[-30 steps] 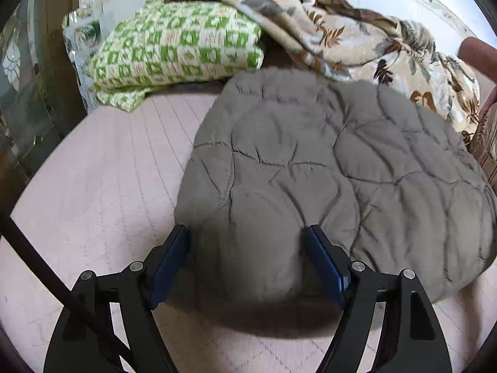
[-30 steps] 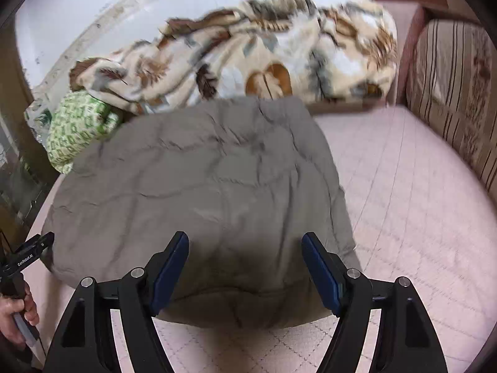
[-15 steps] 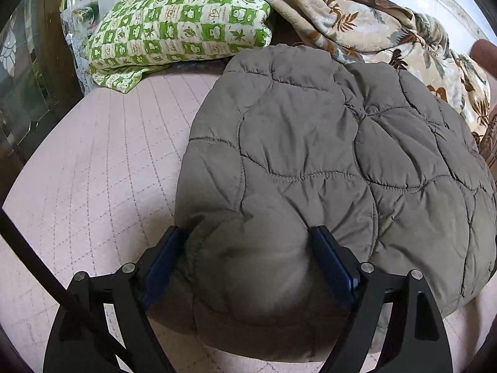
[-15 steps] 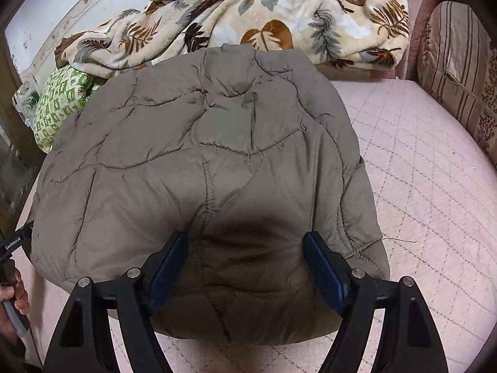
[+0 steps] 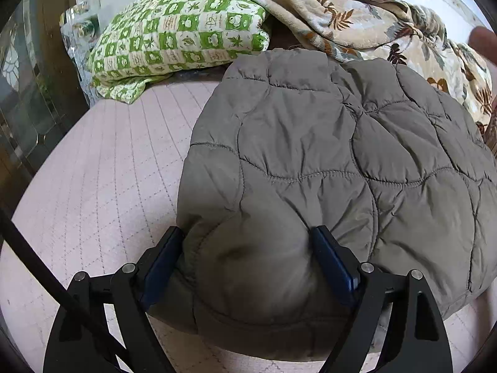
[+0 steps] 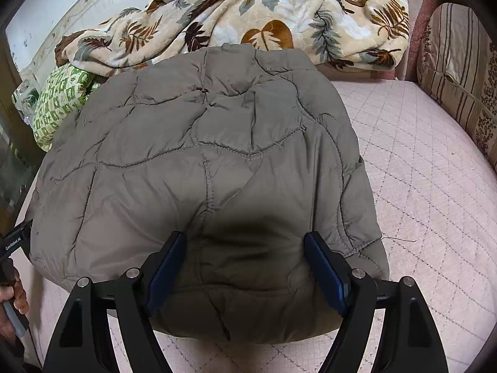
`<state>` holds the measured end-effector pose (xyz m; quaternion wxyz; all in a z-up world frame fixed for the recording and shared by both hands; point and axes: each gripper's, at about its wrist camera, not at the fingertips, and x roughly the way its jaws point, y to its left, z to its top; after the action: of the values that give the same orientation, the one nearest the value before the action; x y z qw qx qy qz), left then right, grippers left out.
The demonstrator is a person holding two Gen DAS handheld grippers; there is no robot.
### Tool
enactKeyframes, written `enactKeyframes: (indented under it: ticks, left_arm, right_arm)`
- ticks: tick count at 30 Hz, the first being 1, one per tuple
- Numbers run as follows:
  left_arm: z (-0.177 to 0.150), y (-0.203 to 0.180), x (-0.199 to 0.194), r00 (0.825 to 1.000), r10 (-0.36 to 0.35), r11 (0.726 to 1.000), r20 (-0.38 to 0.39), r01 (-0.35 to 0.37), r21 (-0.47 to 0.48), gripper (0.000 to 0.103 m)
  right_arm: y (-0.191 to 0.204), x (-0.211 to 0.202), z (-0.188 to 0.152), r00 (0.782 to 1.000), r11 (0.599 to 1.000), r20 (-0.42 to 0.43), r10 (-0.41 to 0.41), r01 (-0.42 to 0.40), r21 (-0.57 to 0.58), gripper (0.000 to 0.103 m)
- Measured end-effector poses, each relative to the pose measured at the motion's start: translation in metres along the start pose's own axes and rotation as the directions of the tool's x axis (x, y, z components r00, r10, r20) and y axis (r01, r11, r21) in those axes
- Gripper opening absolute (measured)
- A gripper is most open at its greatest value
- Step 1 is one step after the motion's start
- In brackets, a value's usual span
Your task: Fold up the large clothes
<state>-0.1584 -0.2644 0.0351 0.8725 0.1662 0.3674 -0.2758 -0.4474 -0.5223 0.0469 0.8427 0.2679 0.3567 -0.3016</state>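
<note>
A grey-brown quilted puffer jacket (image 5: 326, 155) lies folded in a thick bundle on the pink quilted bed (image 5: 102, 171); it also shows in the right wrist view (image 6: 202, 155). My left gripper (image 5: 248, 258) is open, its blue-padded fingers (image 5: 161, 264) straddling the near left end of the bundle and pressing into it. My right gripper (image 6: 245, 264) is open, its fingers (image 6: 326, 270) straddling the near right end. The left gripper's handle and the hand holding it show at the left edge of the right wrist view (image 6: 12, 267).
A green-and-white checked pillow (image 5: 177, 34) and a leaf-patterned blanket (image 6: 248, 15) lie at the far side of the bed. A striped cushion (image 6: 456, 71) stands at the right. Glass-fronted furniture (image 5: 25, 93) borders the left. Pink mattress (image 6: 419, 171) shows right of the jacket.
Both grippers have moved forward and down onto the near edge of the jacket. The bundle now fills the gap between each pair of fingers. The jaws stay wide.
</note>
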Motion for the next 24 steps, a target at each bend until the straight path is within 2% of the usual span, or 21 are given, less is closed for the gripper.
enactKeyframes:
  ticks: [15,24]
  left_arm:
    - [-0.001,-0.01,-0.004,0.998,0.06,0.996,0.037,-0.062,0.064,0.086]
    - [0.0,-0.01,-0.007,0.997,0.062,0.996,0.052,-0.065,0.067,0.085]
  right_arm:
    - [0.001,0.001,0.0,1.0,1.0,-0.001,-0.004,0.004,-0.002,0.083]
    - [0.002,0.0,0.0,1.0,1.0,0.0,-0.013,0.013,-0.007,0.083]
